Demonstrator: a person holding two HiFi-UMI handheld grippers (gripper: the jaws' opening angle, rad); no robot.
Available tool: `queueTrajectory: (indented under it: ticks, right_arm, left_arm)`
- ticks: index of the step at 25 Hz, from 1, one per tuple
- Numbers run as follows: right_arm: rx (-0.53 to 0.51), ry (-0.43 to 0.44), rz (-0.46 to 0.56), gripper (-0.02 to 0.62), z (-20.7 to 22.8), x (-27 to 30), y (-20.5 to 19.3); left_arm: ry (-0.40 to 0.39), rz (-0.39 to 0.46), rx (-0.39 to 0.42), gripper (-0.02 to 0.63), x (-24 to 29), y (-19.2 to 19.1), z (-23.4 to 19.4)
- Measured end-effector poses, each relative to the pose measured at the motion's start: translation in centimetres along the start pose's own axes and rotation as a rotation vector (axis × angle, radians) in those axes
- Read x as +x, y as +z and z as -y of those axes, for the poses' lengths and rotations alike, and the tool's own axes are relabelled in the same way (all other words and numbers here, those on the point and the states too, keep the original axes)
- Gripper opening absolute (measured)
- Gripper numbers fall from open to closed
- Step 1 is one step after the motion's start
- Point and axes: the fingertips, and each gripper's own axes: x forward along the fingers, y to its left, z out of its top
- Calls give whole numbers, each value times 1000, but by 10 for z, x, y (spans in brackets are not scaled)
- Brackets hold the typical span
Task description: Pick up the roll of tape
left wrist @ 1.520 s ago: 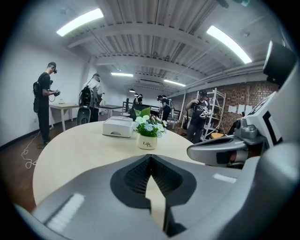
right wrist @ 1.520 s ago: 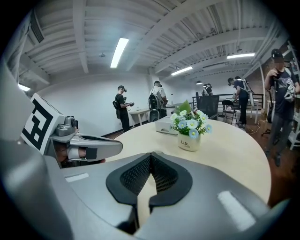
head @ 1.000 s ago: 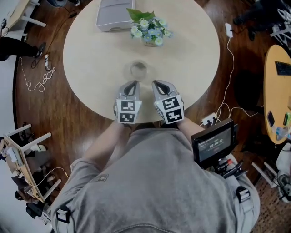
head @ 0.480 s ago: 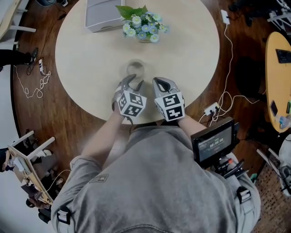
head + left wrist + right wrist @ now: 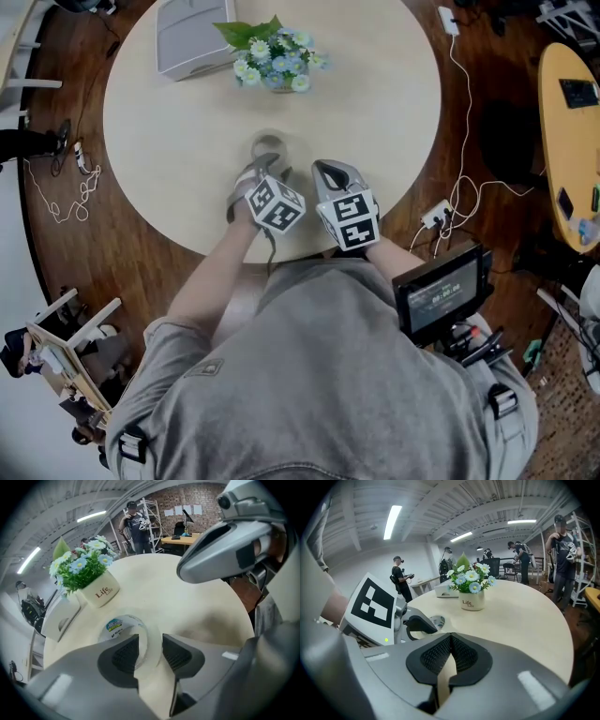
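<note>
The left gripper [image 5: 147, 645] had dropped over the roll of tape [image 5: 121, 626], which lay flat toward the bench's [image 5: 375, 112] near edge. Its fingers had sprung wide and straddled the roll's near wall, not yet squeezing. The right gripper [image 5: 450, 641] waited alongside, fingers pressed together, empty — the pinch looked next.

A flower pot [image 5: 272, 67] stands near a grey box [image 5: 186, 39] on the round table [image 5: 375, 112]
</note>
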Motion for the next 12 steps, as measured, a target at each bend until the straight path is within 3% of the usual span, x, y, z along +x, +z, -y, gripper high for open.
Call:
queueTrajectory:
  ticks: [12]
  right_arm:
    - [13,-20,12,12,10,-1,2]
  left_arm:
    - [-61,-192,170,136,16,-13,6]
